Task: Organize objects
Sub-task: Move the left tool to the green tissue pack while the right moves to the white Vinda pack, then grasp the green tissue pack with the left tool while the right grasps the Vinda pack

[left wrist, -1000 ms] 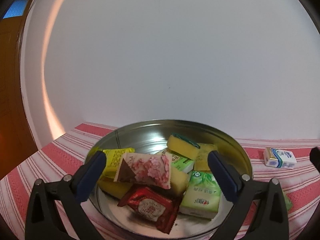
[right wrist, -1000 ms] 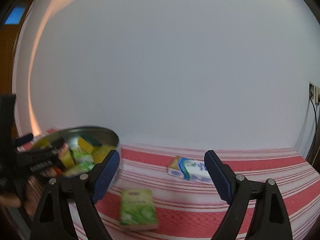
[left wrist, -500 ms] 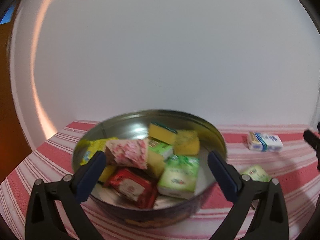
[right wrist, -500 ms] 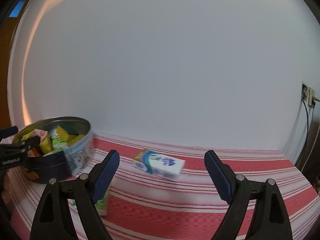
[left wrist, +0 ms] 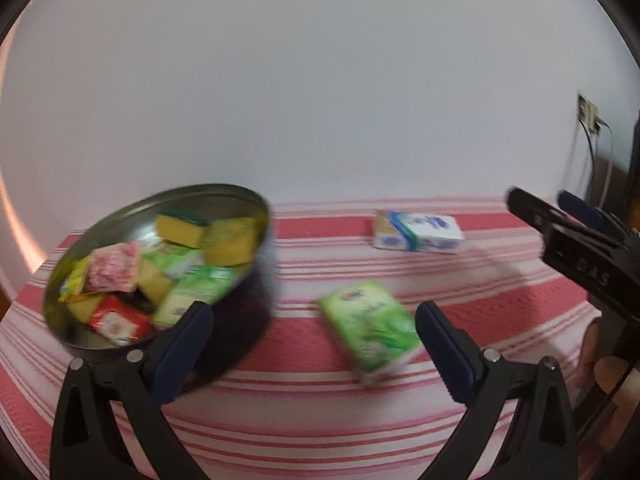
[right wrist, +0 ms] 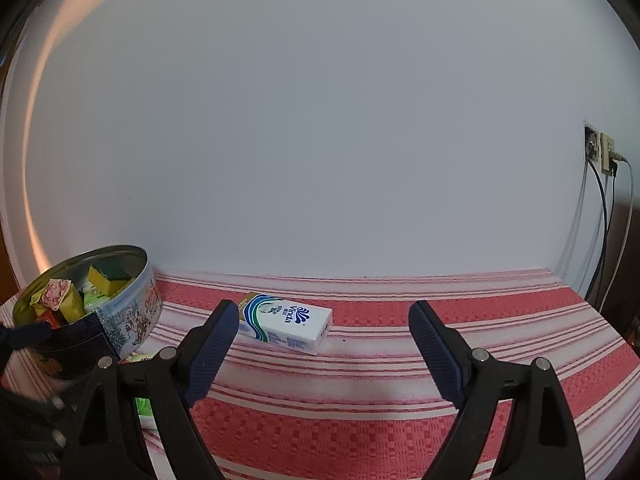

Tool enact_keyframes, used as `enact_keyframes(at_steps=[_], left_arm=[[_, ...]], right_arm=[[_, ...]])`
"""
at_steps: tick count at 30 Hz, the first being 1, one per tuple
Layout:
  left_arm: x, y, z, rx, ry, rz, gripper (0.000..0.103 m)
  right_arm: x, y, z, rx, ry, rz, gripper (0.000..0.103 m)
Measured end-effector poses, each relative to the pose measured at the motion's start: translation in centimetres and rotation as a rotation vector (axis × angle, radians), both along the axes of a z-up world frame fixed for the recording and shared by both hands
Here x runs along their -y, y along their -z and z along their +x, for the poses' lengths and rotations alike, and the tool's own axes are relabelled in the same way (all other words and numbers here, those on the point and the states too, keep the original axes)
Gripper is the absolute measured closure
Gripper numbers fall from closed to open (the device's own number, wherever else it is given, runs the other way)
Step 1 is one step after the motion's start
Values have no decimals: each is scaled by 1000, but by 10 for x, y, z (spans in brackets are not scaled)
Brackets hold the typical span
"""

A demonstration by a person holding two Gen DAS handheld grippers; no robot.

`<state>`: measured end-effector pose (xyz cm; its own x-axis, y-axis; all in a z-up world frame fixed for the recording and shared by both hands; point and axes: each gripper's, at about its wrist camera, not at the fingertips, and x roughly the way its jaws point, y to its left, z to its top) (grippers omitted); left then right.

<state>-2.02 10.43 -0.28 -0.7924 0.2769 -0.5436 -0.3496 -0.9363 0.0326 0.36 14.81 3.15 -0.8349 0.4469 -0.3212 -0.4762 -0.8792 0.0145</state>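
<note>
My left wrist view: low over striped cloth [left wrist: 460, 280], facing wall, tin [left wrist: 256, 280] close at left. My right wrist view: low, facing same wall, further right, tin [right wrist: 132, 316] at left edge. Shared: tin, white tissue pack [left wrist: 418, 232] [right wrist: 286, 324], cloth [right wrist: 400, 400].

In the left wrist view, motion blur smears the round tin [left wrist: 256, 280], and the labels on the packets inside it cannot be read. The green tissue pack [left wrist: 370, 330] just right of the tin is also too blurred for its print to be legible. In the right wrist view, that green tissue pack [right wrist: 144, 402] is mostly hidden behind the right gripper's [right wrist: 320, 344] left finger, just below the tin [right wrist: 132, 316], whose left side is covered by a dark blurred shape.
</note>
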Motion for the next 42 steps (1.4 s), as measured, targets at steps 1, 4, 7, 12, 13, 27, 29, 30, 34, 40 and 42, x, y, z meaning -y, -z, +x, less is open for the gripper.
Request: enact_keyframes(at_steps=[1,4,7,12,13,27,29,30,34,40,42], left_arm=[[-5,1,0,5,3,-4,0],[-18,0,-5,32,5,3,0],[-30,8,-14,99,-12,21,1],[-64,25,-30,223,-23,-21,11],[-69,28,-33,243,-33,-35,12],[-71,42,-46,347,-75,58,50],[-69,42,-45,349,-67,74,51],[-68,42,-45,351,-66,84,51],[-68,42,-44,352,-64,99,51],[-63,41,-42,350,-54,78,51],[-60,40,-42,350,-53,77,51]], right_arm=[[-1,0,1,-3,0,-9,15],[-7,-1,4,-11,9,-33,15],[-14,-2,6,-17,21,-59,15],[-25,-2,10,-23,42,-98,14],[-27,-2,10,-23,44,-102,14],[-63,15,-28,133,-85,-180,14],[-69,19,-41,173,-120,-193,14],[-73,19,-51,188,-162,-189,14],[-75,18,-85,246,-335,-168,15],[-66,40,-147,444,-523,-160,15],[-59,50,-162,517,-526,-103,15]])
